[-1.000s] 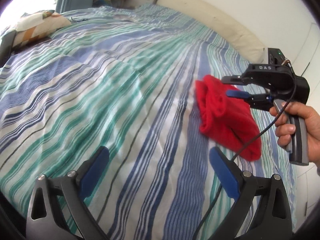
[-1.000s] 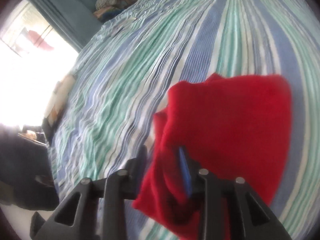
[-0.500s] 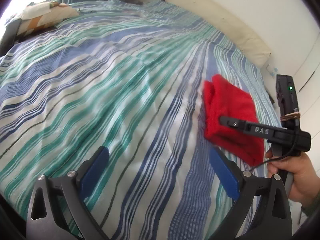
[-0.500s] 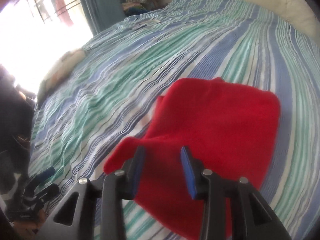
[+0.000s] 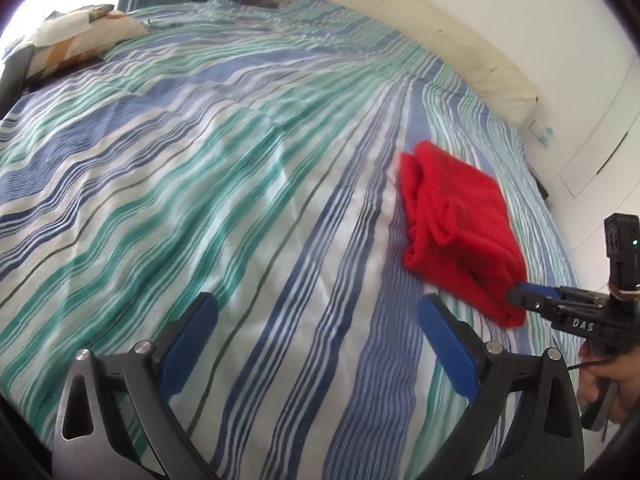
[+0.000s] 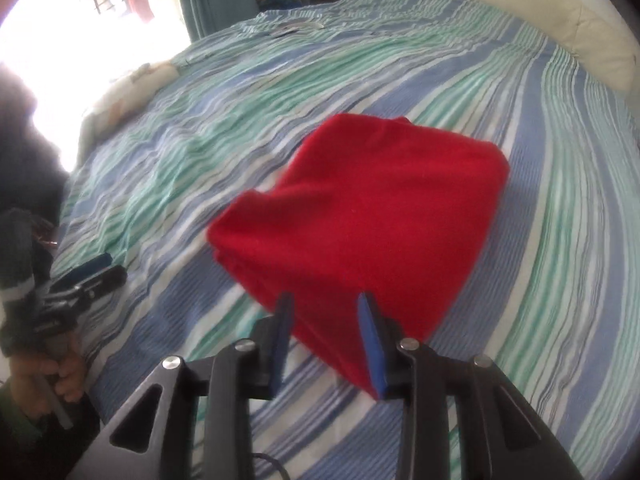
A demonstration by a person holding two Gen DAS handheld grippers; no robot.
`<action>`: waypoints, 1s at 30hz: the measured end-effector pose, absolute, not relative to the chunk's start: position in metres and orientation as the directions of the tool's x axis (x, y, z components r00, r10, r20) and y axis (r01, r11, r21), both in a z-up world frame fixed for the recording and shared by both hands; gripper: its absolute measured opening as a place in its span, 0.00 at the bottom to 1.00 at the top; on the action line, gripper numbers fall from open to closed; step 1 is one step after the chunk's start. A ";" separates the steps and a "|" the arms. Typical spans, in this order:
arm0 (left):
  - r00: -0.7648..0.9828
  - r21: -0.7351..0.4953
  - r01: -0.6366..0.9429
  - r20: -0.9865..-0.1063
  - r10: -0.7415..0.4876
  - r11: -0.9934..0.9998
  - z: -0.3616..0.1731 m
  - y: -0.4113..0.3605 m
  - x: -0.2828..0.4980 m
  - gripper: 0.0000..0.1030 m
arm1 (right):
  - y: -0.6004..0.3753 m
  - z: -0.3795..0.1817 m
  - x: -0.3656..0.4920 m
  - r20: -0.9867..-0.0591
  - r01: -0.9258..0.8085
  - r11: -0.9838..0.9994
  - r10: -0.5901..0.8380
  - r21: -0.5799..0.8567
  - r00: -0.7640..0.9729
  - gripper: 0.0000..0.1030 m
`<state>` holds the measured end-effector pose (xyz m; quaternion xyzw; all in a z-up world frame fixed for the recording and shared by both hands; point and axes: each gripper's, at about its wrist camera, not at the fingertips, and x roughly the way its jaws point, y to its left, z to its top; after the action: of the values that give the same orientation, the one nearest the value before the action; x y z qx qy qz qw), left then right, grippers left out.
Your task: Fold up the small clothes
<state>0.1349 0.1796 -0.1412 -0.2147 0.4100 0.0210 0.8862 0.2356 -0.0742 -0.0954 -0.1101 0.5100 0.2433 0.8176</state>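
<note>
On striped bed, right gripper jaws apart, red cloth between

My left gripper hangs over the striped bedspread, jaws spread wide with nothing between them. My right gripper tilts down at the bedspread, its jaws partly parted and just closing a little, gripping nothing.
</note>
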 end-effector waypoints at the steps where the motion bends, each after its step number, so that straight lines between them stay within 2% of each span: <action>1: 0.665 -0.354 -0.208 -0.735 -0.133 0.912 -0.141 0.176 0.134 0.97 | -0.079 -0.110 0.237 -0.901 -0.493 0.866 0.276 0.083 0.335 0.33; 4: 0.674 -0.318 -0.191 -0.730 -0.111 0.928 -0.142 0.168 0.129 0.97 | -0.083 -0.153 0.236 -0.924 -0.444 0.879 0.300 0.172 0.237 0.34; 7: 0.674 -0.293 -0.177 -0.732 -0.102 0.940 -0.143 0.160 0.124 0.97 | -0.084 -0.140 0.214 -0.892 -0.442 0.877 0.341 0.189 0.295 0.33; 9: 0.676 -0.280 -0.154 -0.729 -0.106 0.947 -0.143 0.153 0.123 0.97 | -0.092 -0.125 0.190 -0.861 -0.438 0.869 0.392 0.231 0.324 0.39; 10: 0.674 -0.266 -0.141 -0.731 -0.105 0.954 -0.143 0.148 0.122 0.98 | -0.098 -0.118 0.174 -0.850 -0.436 0.874 0.389 0.217 0.357 0.49; 11: 0.670 -0.251 -0.126 -0.735 -0.104 0.960 -0.143 0.142 0.122 0.98 | -0.105 -0.113 0.157 -0.841 -0.431 0.881 0.375 0.194 0.390 0.60; 12: 0.665 -0.239 -0.110 -0.739 -0.107 0.965 -0.142 0.136 0.120 0.98 | -0.113 -0.111 0.139 -0.834 -0.420 0.892 0.357 0.170 0.421 0.63; 15: 0.646 -0.227 -0.055 -0.751 -0.139 0.972 -0.143 0.116 0.115 0.98 | -0.140 -0.114 0.091 -0.837 -0.357 0.928 0.278 0.108 0.471 0.65; 18: 0.624 -0.194 0.000 -0.767 -0.152 0.981 -0.147 0.092 0.110 0.98 | -0.165 -0.119 0.057 -0.836 -0.259 0.959 0.231 0.110 0.497 0.69; 20: 0.607 -0.163 0.018 -0.782 -0.140 0.986 -0.153 0.078 0.109 0.98 | -0.175 -0.122 0.043 -0.827 -0.193 0.976 0.193 0.104 0.529 0.84; 23: 0.579 -0.121 0.026 -0.807 -0.114 0.992 -0.167 0.062 0.109 0.99 | -0.192 -0.129 0.035 -0.800 -0.095 0.994 0.093 0.045 0.593 0.94; 27: 0.597 -0.004 0.059 -0.801 -0.039 0.998 -0.184 0.048 0.107 1.00 | -0.209 -0.147 0.039 -0.764 -0.024 1.000 0.008 -0.011 0.646 0.95; 30: 0.606 0.001 0.056 -0.794 -0.033 0.998 -0.184 0.048 0.104 1.00 | -0.218 -0.174 0.044 -0.778 -0.014 1.000 0.007 -0.002 0.628 0.99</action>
<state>0.1045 0.0481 -0.1840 0.0127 0.4429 -0.0247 0.8961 0.0443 -0.2179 -0.1740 -0.0039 0.4313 0.0057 0.9022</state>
